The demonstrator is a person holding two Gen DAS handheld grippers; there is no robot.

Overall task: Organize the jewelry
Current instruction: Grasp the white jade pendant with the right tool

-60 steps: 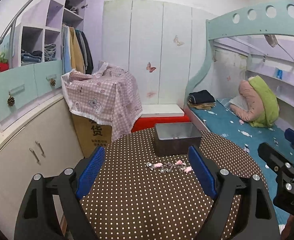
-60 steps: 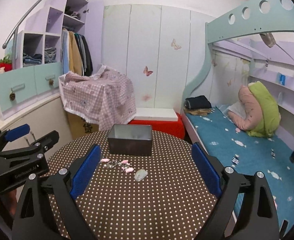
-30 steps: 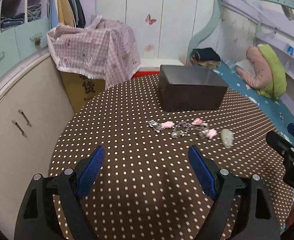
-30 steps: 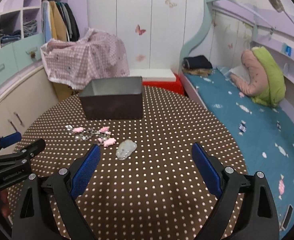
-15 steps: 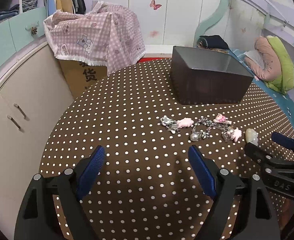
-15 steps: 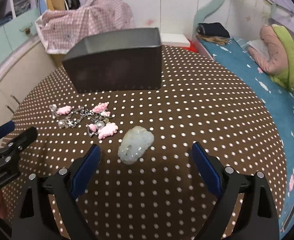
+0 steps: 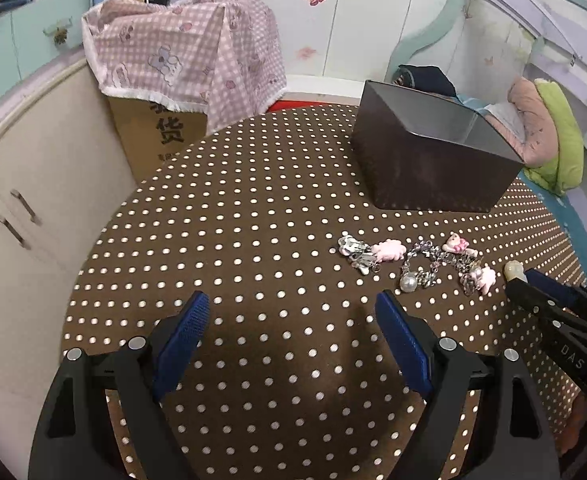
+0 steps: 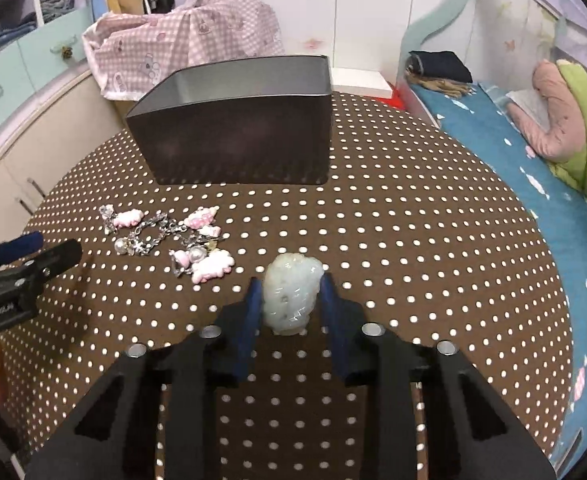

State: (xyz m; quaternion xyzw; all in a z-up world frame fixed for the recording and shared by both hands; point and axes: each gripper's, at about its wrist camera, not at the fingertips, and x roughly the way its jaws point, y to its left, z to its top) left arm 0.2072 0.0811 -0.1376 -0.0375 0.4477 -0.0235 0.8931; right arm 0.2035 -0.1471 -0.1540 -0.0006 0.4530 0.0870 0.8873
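Note:
A pale green jade pendant (image 8: pixel 289 300) lies on the brown dotted table (image 8: pixel 413 220). My right gripper (image 8: pixel 290 280) straddles it; its jaws are closing and both blue pads touch the pendant's sides. In the left wrist view only the pendant's tip (image 7: pixel 511 269) shows beyond the right gripper's fingers (image 7: pixel 533 292). A tangle of pink charms and silver chains (image 8: pixel 169 240) (image 7: pixel 417 260) lies left of the pendant. Behind it stands an open dark grey box (image 8: pixel 237 144) (image 7: pixel 425 172). My left gripper (image 7: pixel 292 300) hangs open over bare cloth, short of the charms.
The round table's edge curves close on the left. Beyond it stand cream cupboards (image 7: pixel 33 184) and a cardboard box under a pink checked cloth (image 7: pixel 181 52). A bed with a blue sheet (image 8: pixel 533 160) runs along the right side.
My right gripper has dropped onto the jade pendant and its jaws have come in from wide apart to the pendant's sides. The left gripper has eased forward and lower toward the charms.

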